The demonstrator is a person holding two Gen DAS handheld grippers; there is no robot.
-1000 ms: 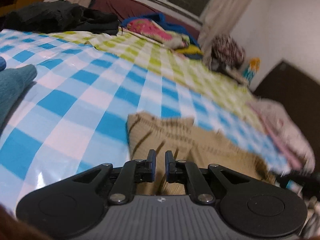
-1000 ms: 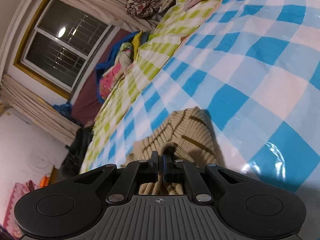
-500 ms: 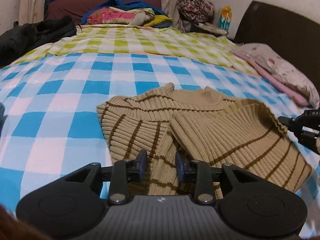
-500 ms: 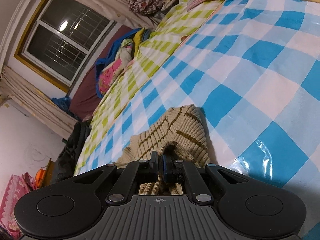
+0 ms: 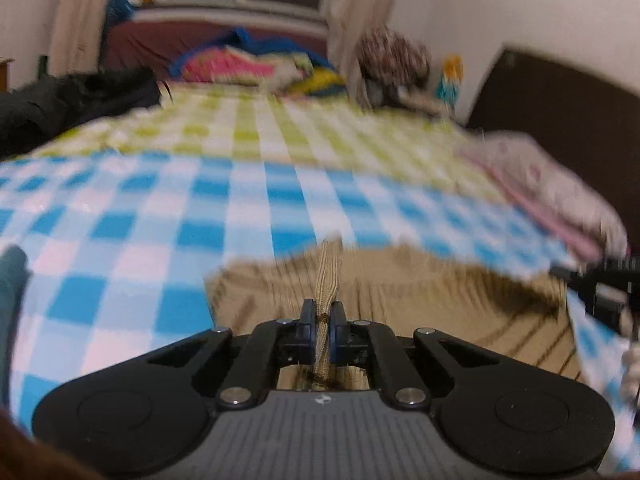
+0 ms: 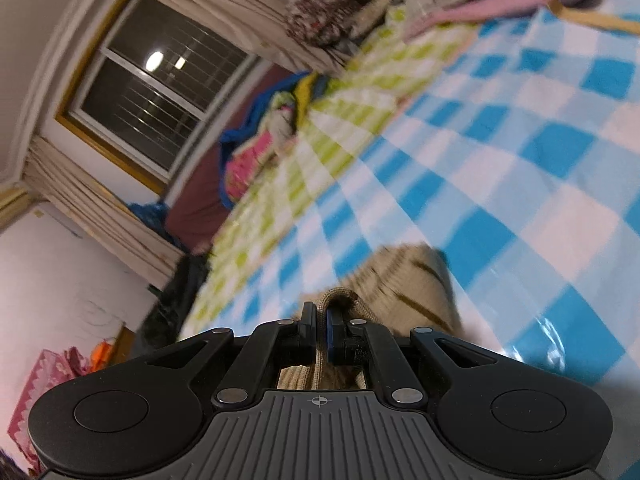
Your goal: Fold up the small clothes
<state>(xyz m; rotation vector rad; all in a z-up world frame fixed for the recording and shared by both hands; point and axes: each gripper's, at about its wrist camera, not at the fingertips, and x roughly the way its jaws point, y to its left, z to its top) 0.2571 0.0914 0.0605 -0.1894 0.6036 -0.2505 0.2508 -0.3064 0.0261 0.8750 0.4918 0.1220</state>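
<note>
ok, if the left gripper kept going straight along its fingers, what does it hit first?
The left gripper is shut on a fold of the striped sweater. Straight ahead, past that fold, it would probably meet the blue checked sheet; blur leaves the depth unclear.

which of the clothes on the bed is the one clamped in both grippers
The tan striped sweater: each hand-held gripper, left and right, pinches its knit. The black clothes and pink garment lie untouched farther off.

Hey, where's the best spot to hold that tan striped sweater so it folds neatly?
By its near ribbed edge, from the near side. The left gripper and right gripper each pinch a fold of the sweater there; the rest trails flat on the checked cloth.
</note>
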